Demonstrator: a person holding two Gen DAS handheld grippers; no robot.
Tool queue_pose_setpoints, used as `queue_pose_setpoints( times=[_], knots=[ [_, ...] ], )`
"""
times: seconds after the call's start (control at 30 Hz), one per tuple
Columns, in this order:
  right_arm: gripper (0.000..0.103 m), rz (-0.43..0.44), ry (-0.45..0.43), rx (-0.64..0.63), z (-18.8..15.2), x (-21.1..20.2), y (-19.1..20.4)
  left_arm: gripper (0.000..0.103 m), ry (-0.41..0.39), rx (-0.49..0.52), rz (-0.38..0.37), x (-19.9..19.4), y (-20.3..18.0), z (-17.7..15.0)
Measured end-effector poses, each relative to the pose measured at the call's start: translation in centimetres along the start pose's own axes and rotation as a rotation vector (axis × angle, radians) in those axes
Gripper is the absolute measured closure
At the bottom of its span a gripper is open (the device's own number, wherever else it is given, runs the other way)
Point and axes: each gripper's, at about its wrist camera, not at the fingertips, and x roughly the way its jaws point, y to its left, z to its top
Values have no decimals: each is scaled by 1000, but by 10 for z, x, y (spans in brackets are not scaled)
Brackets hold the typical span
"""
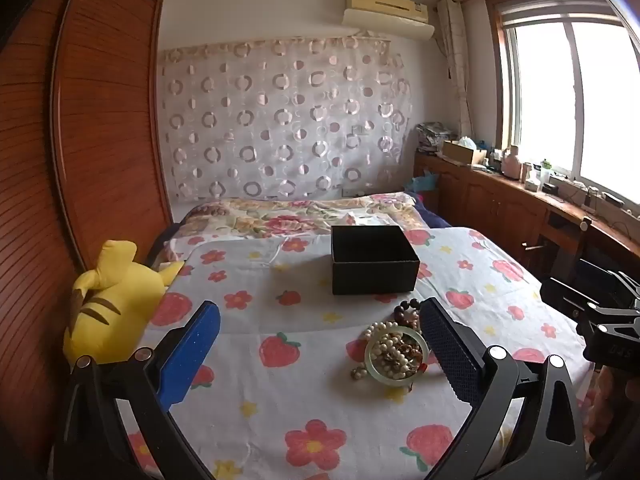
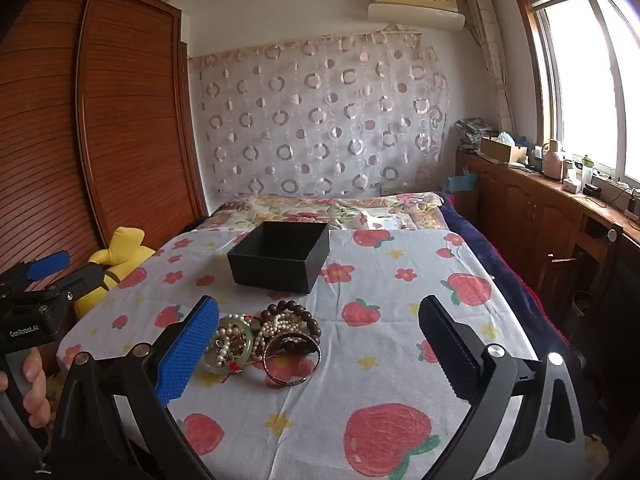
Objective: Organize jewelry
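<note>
A pile of jewelry lies on the strawberry-print cloth: a pale green jade bangle, a dark wooden bead bracelet, pearl strands and a metal bangle. The pile also shows in the left wrist view. An open black box stands behind it, and also shows in the right wrist view. My left gripper is open, the pile just inside its right finger. My right gripper is open, the pile beside its left finger. Both hover low, holding nothing.
A yellow plush toy lies at the cloth's left edge against a wooden wardrobe. A floral quilt lies behind the box. Wooden cabinets with clutter run along the right under the window.
</note>
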Motion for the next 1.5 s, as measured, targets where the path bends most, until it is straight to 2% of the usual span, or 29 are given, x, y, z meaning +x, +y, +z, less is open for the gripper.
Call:
queue_pose_setpoints(
  times=[1.1,1.13,1.5],
  knots=[
    [2,1,3,3,-1,1,1,6,-17,2,4,6,-14,7],
    [2,1,4,1,-1,1,1,6,-18,-2,1,-4,-5,7],
    [2,2,2,2,-1,0,1,6,-20,-3,1,-5,-6,8]
  ],
)
